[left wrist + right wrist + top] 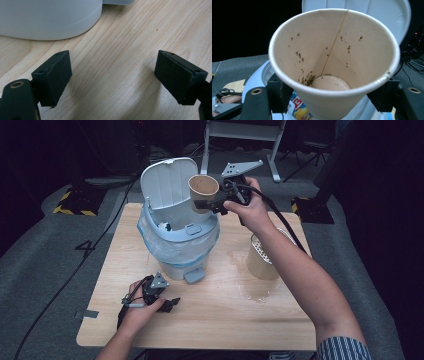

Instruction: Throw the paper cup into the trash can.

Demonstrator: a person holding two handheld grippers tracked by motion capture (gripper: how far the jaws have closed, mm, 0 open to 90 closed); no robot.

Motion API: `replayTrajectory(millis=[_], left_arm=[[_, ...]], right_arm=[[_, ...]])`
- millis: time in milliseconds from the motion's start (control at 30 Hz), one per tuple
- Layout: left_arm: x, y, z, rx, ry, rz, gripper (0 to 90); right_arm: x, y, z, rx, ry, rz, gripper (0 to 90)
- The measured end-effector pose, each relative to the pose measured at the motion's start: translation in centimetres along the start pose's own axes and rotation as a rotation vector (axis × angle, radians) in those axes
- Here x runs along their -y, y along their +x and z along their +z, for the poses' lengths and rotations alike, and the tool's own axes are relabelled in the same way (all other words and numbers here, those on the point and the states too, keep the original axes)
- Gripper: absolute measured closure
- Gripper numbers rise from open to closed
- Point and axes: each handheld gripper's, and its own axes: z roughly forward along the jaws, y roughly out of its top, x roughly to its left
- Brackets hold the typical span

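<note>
One paper cup (203, 190), clamped in your right gripper (216, 205), hangs over the open pedal bin (176, 245), nearly emptied, drop pending; left gripper (170, 304) rests unclenched, second cup (261, 260) waits.

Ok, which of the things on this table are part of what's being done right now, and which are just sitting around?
In use:
- brown paper cup with specks inside, held tilted by the right gripper
- pale blue pedal bin with open lid and plastic liner

Lying about:
- second brown paper cup standing on the wooden table
- wet patch on the table
- left gripper, jaws open, resting on the table
</note>
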Motion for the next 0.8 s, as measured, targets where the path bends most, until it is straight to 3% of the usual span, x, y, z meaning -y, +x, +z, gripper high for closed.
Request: replayTrajectory(millis=[400, 633, 700, 733, 767, 800], left_arm=[[0.0, 0.0, 0.0, 0.005, 0.001, -0.004, 14.6], [0.0, 0.0, 0.0, 0.000, -0.001, 0.000, 14.6], [0.0, 0.0, 0.0, 0.005, 0.000, -0.002, 14.6], [0.0, 0.0, 0.0, 0.003, -0.001, -0.001, 14.6], [0.0, 0.0, 0.0, 0.000, -0.001, 0.001, 14.6], [0.0, 0.0, 0.0, 0.004, 0.000, -0.003, 14.6]], right_arm=[[0.3, 0.6, 3.0, -0.015, 0.079, 0.007, 30.7], [0.2, 0.8, 4.2, -0.006, 0.182, -0.002, 30.5], [0.2, 0.9, 4.5, -0.001, 0.196, -0.031, 23.7], [0.2, 0.9, 4.5, 0.002, 0.197, -0.066, 11.4], [0.2, 1.0, 4.6, 0.010, 0.189, -0.108, 5.3], [0.1, 1.2, 4.5, 0.036, 0.169, -0.149, 5.9]])
